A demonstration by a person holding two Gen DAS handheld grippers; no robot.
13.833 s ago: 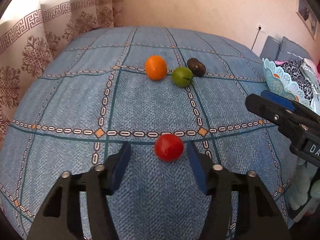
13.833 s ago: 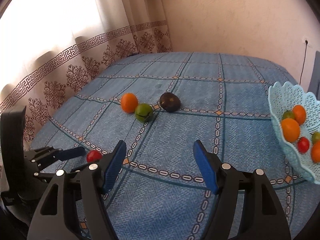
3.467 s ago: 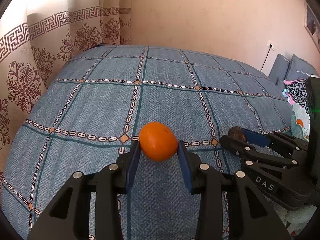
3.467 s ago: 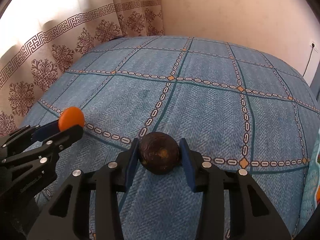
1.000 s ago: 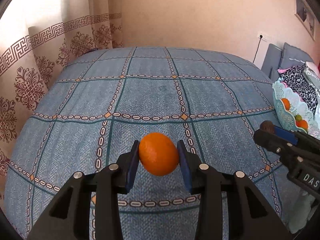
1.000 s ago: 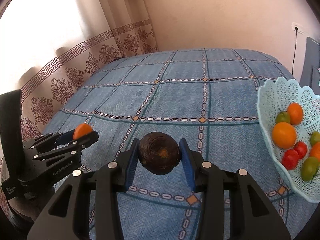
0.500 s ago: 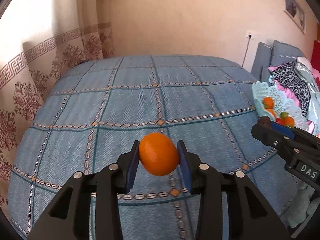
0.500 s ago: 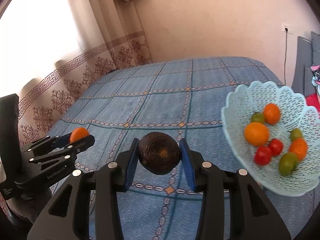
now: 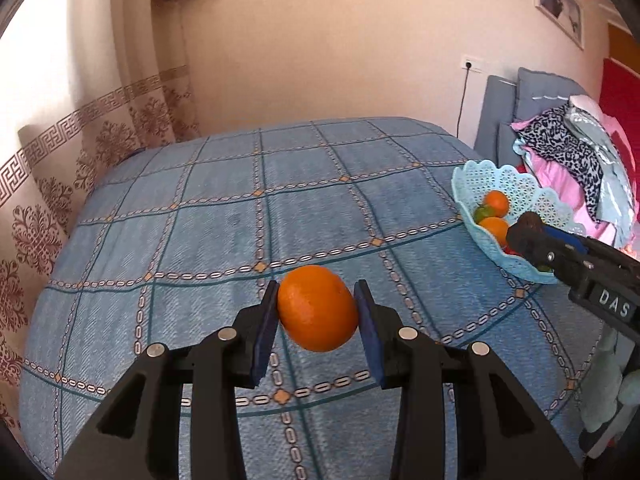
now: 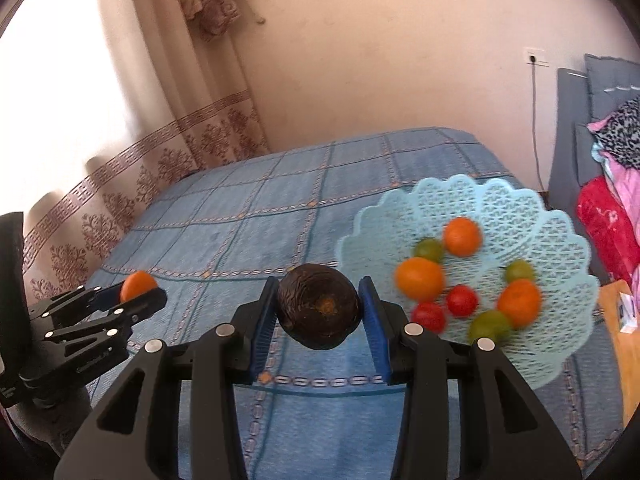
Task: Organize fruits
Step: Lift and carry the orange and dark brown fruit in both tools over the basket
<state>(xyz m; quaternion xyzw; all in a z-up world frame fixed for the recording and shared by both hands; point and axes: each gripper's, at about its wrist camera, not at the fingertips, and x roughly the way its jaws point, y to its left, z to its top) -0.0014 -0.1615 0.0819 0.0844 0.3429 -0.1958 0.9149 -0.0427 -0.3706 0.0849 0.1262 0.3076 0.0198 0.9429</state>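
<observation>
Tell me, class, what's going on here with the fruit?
A person holds a gripper in each hand above a blue bedspread. The left gripper is clamped on an orange; the right gripper is clamped on a dark brown fruit. Both fruits are off the bed. The basket at the right already holds several fruits; neither held one is in it yet.
</observation>
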